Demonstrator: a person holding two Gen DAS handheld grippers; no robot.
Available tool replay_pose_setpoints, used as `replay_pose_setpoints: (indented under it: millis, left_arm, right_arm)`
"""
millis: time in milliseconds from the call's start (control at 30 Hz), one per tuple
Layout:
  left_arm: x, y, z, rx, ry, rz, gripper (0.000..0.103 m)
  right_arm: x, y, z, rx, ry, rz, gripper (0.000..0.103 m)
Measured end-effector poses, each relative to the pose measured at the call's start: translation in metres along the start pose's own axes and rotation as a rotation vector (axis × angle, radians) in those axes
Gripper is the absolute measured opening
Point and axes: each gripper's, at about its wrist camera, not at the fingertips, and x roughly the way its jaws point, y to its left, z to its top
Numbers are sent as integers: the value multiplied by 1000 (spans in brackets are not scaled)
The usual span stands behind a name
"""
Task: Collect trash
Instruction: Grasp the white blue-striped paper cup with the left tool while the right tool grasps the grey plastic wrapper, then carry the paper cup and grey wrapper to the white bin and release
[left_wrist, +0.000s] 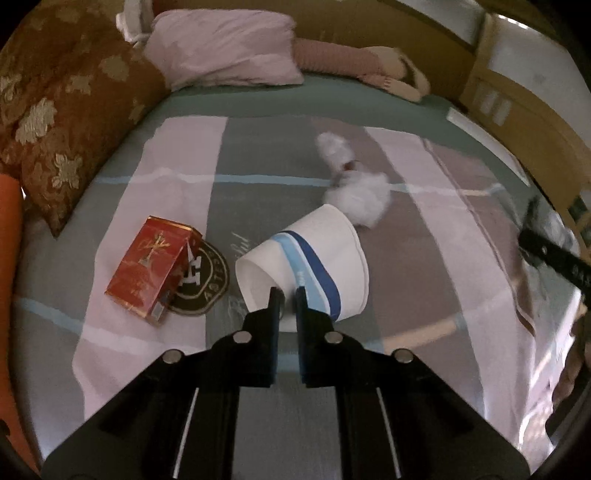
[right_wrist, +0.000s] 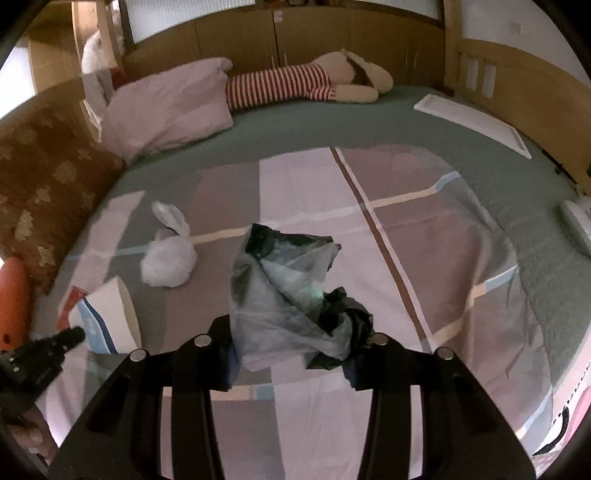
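Ahead of me lies a bed (right_wrist: 369, 122) under a green sheet, with a patchwork cover (right_wrist: 424, 258) of pink, grey and white panels spread over its near part. A pale pink pillow (right_wrist: 166, 110) sits at the far left, and beside it a stuffed rabbit (right_wrist: 314, 83) in a red-striped shirt lies along the wooden headboard (right_wrist: 332, 33). On my left a brown floral cushion (left_wrist: 66, 122) leans at the bed's edge, with an orange bolster (left_wrist: 9, 229) just below it.

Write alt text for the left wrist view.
The left gripper pinches the rim of a white paper cup with blue stripes above a striped bedsheet. A red cardboard box lies to its left, crumpled white tissues behind.
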Motion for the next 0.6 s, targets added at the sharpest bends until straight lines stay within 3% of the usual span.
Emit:
replay_pose_setpoints:
  millis: [267, 433, 600]
  left_arm:
    - [-104, -20, -17, 47, -135, -121, 9]
    - [-151, -23, -49, 66, -208, -98, 9]
    - [-157, -19, -70, 59, -208, -56, 9]
  right_arm:
    - [-75, 31, -19, -57, -98, 107, 43]
    - [-124, 48, -58, -122, -133, 170, 43]
    - [-142, 60, -83, -153, -151, 171, 43]
